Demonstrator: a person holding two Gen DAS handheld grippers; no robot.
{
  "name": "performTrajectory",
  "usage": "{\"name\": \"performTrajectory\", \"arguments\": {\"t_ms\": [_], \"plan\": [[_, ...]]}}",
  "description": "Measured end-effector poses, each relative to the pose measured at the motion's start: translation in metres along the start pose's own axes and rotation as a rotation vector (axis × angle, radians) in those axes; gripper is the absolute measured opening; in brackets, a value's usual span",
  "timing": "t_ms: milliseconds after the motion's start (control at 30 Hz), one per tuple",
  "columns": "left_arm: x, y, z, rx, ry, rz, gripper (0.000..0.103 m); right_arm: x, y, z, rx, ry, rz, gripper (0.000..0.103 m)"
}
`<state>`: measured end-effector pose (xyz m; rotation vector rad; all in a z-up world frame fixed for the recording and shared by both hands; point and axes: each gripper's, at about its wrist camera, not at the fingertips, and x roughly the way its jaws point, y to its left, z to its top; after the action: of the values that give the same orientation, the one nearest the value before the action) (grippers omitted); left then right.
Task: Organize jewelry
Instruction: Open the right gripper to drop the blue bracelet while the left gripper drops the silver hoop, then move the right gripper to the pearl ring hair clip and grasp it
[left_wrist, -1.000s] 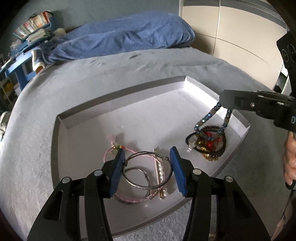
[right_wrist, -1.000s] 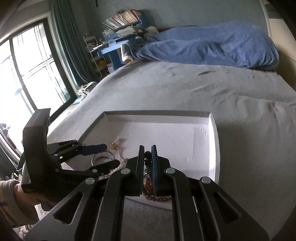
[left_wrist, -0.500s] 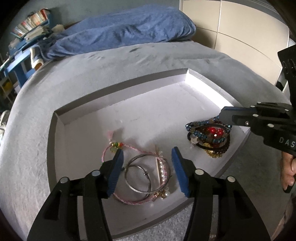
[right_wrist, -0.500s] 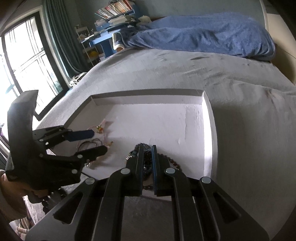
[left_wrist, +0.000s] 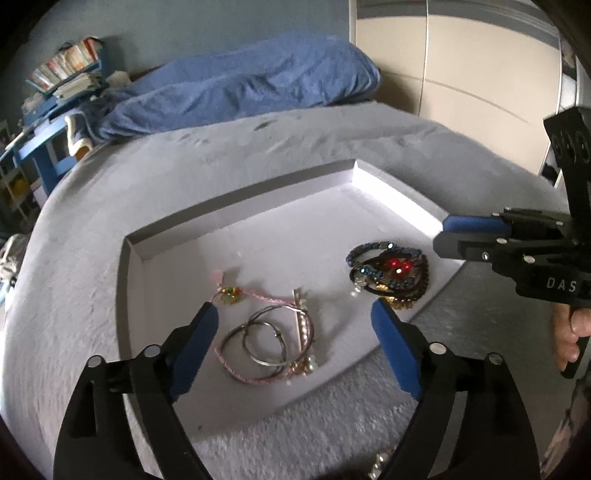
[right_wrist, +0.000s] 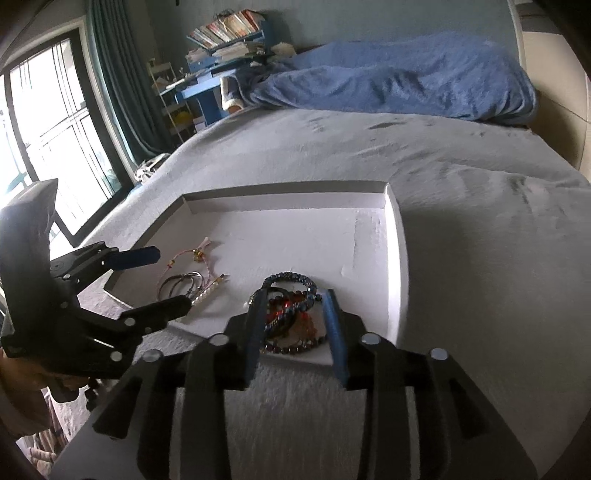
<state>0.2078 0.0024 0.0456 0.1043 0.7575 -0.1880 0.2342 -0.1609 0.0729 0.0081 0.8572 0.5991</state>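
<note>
**Both piles down in the tray; snag and edge risks ahead**

The dark beaded bracelets (left_wrist: 388, 271), blue, red and gold tangled together, lie in the white tray's near right corner, close to its low rim (left_wrist: 402, 192). The metal bangles (left_wrist: 264, 341), with a pink cord bracelet (left_wrist: 243, 295) and a pearl strand (left_wrist: 304, 328), lie in a second heap near the front edge.

Your right hand-held gripper (right_wrist: 293, 325) has just been opening; its pads stand either side of the beaded pile without pressing, nothing held. Your left hand-held gripper (left_wrist: 293, 338) has also just been opening, wide and empty above the bangles.

Risks, as judged:
- A bead loop may catch a right pad as you draw back and drag the pile over the rim.
- The strands overlap; lifting one could haul its neighbours.
- The tray sits on a soft grey bed (right_wrist: 480, 258); pressing a corner could tip it.

Room: the tray's far half is bare. The two grippers work near each other at the front edge.
</note>
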Motion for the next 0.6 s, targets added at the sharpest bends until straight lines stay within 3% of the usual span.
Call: {"name": "performTrajectory", "arguments": {"t_ms": [233, 600], "plan": [[-0.031, 0.003, -0.016, -0.04, -0.058, -0.004, 0.09, -0.022, 0.005, -0.022, 0.005, -0.026, 0.004, 0.037], [-0.064, 0.012, -0.056, -0.082, -0.088, -0.008, 0.091, -0.028, 0.009, -0.062, 0.027, 0.018, 0.013, 0.037]]}}
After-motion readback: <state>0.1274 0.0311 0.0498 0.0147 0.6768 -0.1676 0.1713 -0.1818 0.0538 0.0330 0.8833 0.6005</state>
